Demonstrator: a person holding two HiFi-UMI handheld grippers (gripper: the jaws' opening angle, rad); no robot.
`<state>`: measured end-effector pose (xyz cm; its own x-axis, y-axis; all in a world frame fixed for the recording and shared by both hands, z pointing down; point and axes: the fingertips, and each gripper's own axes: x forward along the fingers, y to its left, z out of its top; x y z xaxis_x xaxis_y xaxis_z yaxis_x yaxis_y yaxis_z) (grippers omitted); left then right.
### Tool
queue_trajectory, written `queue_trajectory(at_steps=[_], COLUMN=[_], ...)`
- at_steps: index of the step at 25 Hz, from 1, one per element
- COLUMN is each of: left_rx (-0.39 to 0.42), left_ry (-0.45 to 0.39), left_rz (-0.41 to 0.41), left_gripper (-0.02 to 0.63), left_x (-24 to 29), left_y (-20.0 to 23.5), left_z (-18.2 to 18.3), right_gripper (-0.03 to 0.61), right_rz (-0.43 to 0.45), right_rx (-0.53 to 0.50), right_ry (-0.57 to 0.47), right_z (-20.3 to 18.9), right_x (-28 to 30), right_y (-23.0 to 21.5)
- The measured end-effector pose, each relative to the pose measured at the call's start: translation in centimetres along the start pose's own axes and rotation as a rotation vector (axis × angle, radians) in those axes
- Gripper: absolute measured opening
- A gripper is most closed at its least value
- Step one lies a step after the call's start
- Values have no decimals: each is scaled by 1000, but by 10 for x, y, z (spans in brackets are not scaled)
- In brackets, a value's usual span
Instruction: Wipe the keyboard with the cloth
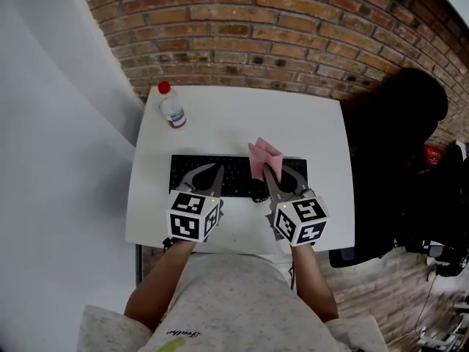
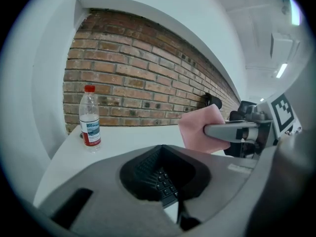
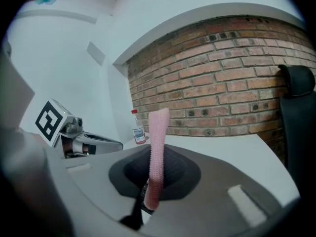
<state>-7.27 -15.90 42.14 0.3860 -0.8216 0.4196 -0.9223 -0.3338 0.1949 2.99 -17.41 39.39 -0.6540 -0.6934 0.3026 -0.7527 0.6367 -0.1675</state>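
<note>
A black keyboard (image 1: 238, 176) lies across the near half of the white table (image 1: 242, 116). My right gripper (image 1: 267, 173) is shut on a pink cloth (image 1: 262, 155), which stands up from its jaws above the keyboard's right half. In the right gripper view the cloth (image 3: 157, 149) rises edge-on as a narrow strip from the closed jaws. My left gripper (image 1: 218, 169) hovers over the keyboard's left half, shut with nothing in it; keys (image 2: 162, 180) show just beyond its jaws. From the left gripper view the cloth (image 2: 196, 127) is pinched in the right gripper's finger (image 2: 232, 131).
A clear plastic bottle with a red cap (image 1: 172, 106) stands at the table's far left corner. A brick wall (image 1: 293, 28) runs behind the table. A black chair (image 1: 399, 123) sits close to the table's right edge. The person's torso is at the near edge.
</note>
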Motion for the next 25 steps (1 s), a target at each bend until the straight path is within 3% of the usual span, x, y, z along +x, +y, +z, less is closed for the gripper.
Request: queue_trajectory(at_steps=[25], left_rx=[10], left_ry=[9], left_rz=[-52], left_gripper=[-8], left_x=[-9], left_y=[4], left_z=[-8], right_gripper=[18], right_rz=[-44], right_rx=[-13], right_ry=[-14], right_z=[-2], right_x=[-2], right_y=[19])
